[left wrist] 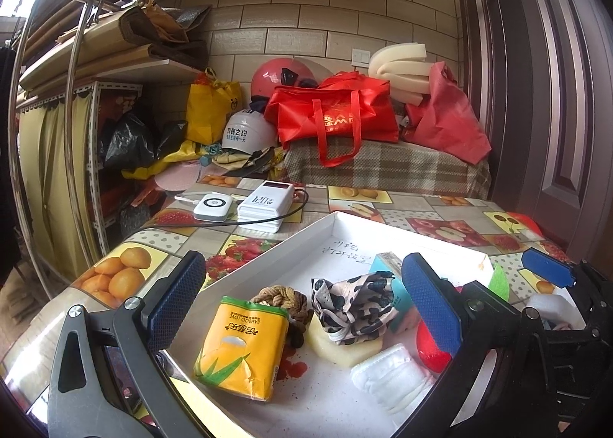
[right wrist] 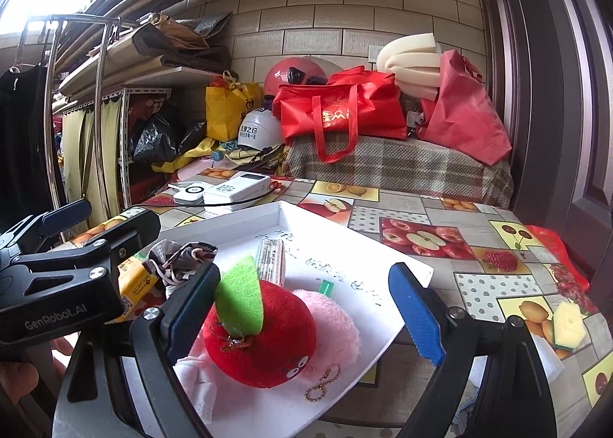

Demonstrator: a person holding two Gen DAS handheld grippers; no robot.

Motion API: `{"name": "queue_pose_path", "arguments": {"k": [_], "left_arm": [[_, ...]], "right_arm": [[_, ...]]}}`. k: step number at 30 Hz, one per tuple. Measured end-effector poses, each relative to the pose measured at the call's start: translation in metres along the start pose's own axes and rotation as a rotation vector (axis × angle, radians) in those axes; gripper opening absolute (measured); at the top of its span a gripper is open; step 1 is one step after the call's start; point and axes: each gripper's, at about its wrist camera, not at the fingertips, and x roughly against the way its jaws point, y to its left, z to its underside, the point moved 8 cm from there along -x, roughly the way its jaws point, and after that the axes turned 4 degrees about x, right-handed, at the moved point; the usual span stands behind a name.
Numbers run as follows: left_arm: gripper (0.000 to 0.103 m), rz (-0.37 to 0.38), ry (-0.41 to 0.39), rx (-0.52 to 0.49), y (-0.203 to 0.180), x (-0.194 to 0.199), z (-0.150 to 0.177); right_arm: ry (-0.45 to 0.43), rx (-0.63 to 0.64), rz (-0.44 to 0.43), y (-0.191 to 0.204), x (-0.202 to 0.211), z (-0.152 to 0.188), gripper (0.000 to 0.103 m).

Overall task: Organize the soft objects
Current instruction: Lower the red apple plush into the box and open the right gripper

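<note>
**Both claws spread wide over the white tray**

Left claw (left wrist: 302,300) hangs released above the white tray (left wrist: 268,265), its 2 blue pads far apart and gripping nothing. Between them sits quite a pile: a yellow tissue pack (left wrist: 241,346) at 7 o'clock, standing near the tray's left wall, with a brown knotted rope (left wrist: 281,298) tucked just behind it. At centre, a black-and-white patterned cloth (left wrist: 354,304) is bunched on top of a pale sponge block (left wrist: 345,350). Down at 5 o'clock lies a white folded pad (left wrist: 390,376), and a teal box (left wrist: 387,265) peeks out behind the cloth.

Over to the right wrist view now! Right claw (right wrist: 306,307) is just as released, fingers wide and closed on nothing. Framed between them is the red plush apple (right wrist: 264,338) with its green felt leaf (right wrist: 239,300), resting on the tray and pressed against a pink fluffy toy (right wrist: 333,327) at its 3 o'clock side. A gold bead chain (right wrist: 322,386) trails across the tray at 5 o'clock. Behind the apple, at 12 o'clock, a small wrapped tissue packet (right wrist: 272,260) lies on the handwriting-marked tray floor.

Off the tray, at 3 o'clock, a yellow sponge (right wrist: 569,325) sits alone on the fruit-print tabletop (right wrist: 421,238). Far back at 11 o'clock, 2 white power banks (right wrist: 226,191) rest side by side.
</note>
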Motion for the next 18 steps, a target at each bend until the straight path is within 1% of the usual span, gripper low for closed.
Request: {"name": "queue_pose_path", "arguments": {"k": [4, 6, 8, 10, 13, 15, 18], "left_arm": [[0.103, -0.002, -0.006, 0.010, 0.001, 0.005, 0.001], [0.103, -0.017, -0.009, 0.039, 0.007, 0.007, 0.001], [0.103, -0.021, -0.003, 0.102, 0.019, 0.008, 0.001], [0.103, -0.019, 0.014, 0.187, 0.034, 0.007, 0.003], [0.103, -0.025, 0.030, 0.275, 0.050, 0.006, 0.007], [0.103, -0.025, 0.031, 0.287, 0.051, 0.008, 0.008], [0.103, -0.016, 0.020, 0.248, 0.047, 0.010, 0.007]], "right_arm": [[-0.012, 0.002, -0.008, 0.002, 0.007, 0.001, 0.090], [-0.022, 0.000, -0.012, 0.003, 0.010, 0.001, 0.090], [-0.037, -0.004, -0.025, 0.003, 0.013, 0.000, 0.090], [-0.062, -0.005, -0.047, 0.005, 0.019, -0.001, 0.090], [-0.062, -0.005, -0.073, 0.010, 0.024, 0.001, 0.090], [-0.074, -0.018, -0.072, 0.010, 0.031, 0.001, 0.090], [-0.068, -0.038, -0.089, 0.010, 0.040, 0.005, 0.090]]}}
